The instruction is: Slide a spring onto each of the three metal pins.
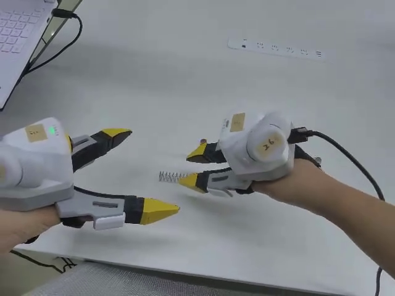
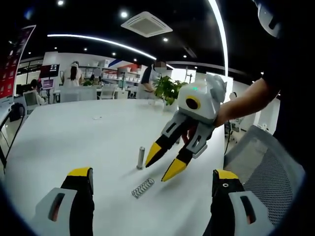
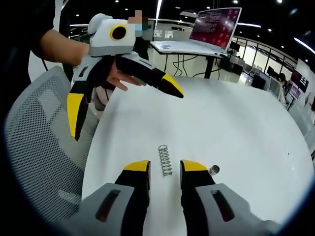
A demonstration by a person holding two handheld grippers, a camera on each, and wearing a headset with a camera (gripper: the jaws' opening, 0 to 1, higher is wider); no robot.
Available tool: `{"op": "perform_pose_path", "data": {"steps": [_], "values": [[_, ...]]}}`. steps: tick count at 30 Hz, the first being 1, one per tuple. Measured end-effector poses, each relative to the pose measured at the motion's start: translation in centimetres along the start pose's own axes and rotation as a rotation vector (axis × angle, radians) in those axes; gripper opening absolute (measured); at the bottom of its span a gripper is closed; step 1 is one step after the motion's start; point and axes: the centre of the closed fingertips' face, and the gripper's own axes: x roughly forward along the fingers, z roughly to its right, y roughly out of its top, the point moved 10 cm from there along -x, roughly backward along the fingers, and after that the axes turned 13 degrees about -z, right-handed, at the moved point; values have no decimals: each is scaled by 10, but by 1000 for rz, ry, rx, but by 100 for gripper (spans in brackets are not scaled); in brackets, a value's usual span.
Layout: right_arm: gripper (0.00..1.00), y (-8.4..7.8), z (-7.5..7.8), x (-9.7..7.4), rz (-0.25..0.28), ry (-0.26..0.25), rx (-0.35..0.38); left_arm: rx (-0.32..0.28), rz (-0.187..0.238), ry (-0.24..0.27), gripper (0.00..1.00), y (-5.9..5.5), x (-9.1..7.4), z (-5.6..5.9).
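A thin silver coil spring (image 3: pixel 165 160) lay flat just beyond the parted jaws of the right gripper (image 3: pixel 166 168); the left gripper (image 2: pixel 152 173) gaped wide.

surface: white table (image 1: pixel 185 80) | spring (image 1: pixel 173 177) lying flat | pin (image 2: pixel 141 157) upright beside it | power strip (image 1: pixel 281 49) well apart

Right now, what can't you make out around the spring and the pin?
1. Head view: the upper jaw of the right gripper hides most of the pin, and what shows is too small to read.
2. Head view: the spring meets that gripper's lower jaw tip; I cannot tell whether they touch.
3. Head view: the gripper's body and the hand cover the table behind them.
4. Head view: the laptop is cut off by the top-left edge.
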Motion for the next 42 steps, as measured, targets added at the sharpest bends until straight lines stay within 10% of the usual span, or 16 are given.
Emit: {"op": "perform_pose_path", "data": {"steps": [42], "values": [[9,-10,1,29,-77,19,41,-7,-27,-14,98,-4,4,2]]}}
